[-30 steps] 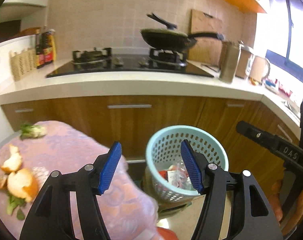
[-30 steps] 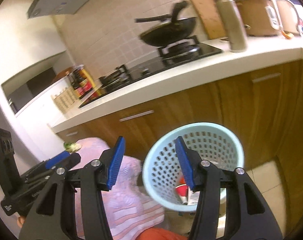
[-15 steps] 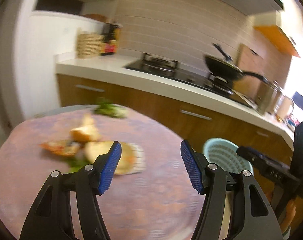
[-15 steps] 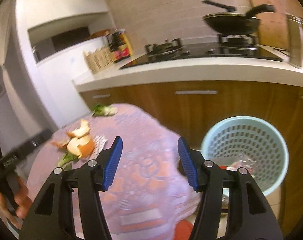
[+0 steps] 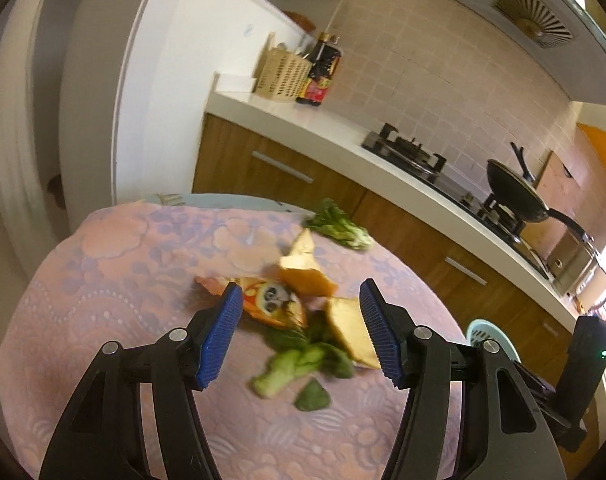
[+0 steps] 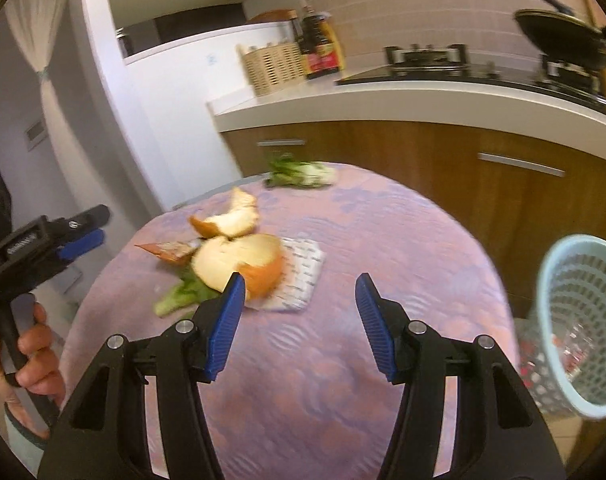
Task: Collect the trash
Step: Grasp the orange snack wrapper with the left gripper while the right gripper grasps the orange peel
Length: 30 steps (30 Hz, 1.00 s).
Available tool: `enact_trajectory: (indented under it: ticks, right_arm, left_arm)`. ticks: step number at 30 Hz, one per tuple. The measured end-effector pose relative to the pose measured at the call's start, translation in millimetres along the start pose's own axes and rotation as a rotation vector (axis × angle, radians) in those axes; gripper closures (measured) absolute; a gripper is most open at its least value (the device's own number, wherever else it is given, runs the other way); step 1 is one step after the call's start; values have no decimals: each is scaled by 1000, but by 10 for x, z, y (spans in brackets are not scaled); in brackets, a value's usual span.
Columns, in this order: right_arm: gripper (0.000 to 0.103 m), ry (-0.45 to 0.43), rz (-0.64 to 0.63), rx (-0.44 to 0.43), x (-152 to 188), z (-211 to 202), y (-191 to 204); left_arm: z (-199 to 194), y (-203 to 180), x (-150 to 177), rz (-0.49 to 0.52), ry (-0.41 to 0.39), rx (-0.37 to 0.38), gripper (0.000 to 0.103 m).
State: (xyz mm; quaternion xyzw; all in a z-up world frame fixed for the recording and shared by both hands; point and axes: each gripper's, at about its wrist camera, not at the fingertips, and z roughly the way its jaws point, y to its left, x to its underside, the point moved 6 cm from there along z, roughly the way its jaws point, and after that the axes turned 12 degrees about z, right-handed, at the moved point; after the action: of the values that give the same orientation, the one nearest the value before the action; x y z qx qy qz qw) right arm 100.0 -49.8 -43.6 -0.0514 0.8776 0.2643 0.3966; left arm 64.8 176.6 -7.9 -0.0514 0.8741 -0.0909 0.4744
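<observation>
Trash lies on a round table with a pink cloth (image 5: pixel 115 300): orange peel pieces (image 5: pixel 303 268) (image 6: pixel 243 260), an orange snack wrapper (image 5: pixel 273 306), green vegetable scraps (image 5: pixel 299 364) (image 6: pixel 183 292), a white foil packet (image 6: pixel 303 276) and a leafy stalk (image 5: pixel 339 228) (image 6: pixel 303 174) at the far edge. My left gripper (image 5: pixel 299 336) is open and empty, just above the wrapper and greens. My right gripper (image 6: pixel 299 328) is open and empty, near the packet. The light blue basket (image 6: pixel 579 320) (image 5: pixel 489 332) stands right of the table.
A kitchen counter (image 6: pixel 383 100) with wooden cabinets runs behind the table, with a gas stove (image 5: pixel 407 152), a black pan (image 5: pixel 515 196), a wicker basket (image 6: pixel 273 66) and sauce bottles (image 5: pixel 321 70). The left gripper's handle and hand (image 6: pixel 31 240) show at left.
Both grippers swung left from the blue basket to the table. The trash pile now sits close in front of both, and both stay open.
</observation>
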Motion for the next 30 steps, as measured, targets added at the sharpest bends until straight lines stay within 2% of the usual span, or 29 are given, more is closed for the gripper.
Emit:
enact_trajectory:
  ticks: [5,8,9,12,14,18,21,24,27,28,30]
  right_arm:
    - [49,14,-25,-15,-54,276,187]
    - [49,28,-26,11,14,466,163]
    - [49,58,-21,41,52,553,127]
    - [49,27,-16,39,-13,532,104]
    - [49,42,-6,50,-21,583,73]
    - [49,46,-18,60,-18,612,92]
    - [49,48,-52,69,10,634,145]
    - [49,58,-79,88,43,660,183]
    - [49,100,-87,102,81,746,183]
    - [50,114,-87,111,92,777,176]
    - [60,124,-95,123,107,806,176]
  left_arm:
    - [285,116,-1,-11,42,-3,45]
    - [485,230,62,-30,74,-35,45]
    - [523,275,87,-34,78,-50,45]
    - [680,416,182,-72,107,-81,45]
    - [793,469,242,-99,154,-86,45]
    - [806,510,285,-98,165,-126,45]
    - [734,564,296,-111,144,-146,45]
    - [618,657,283,-142,100,-162,42]
    - [608,729,310,-170,105,-170,37]
    - [622,734,319,-179,113,-164,37]
    - [663,737,339,-188,131,-145,37]
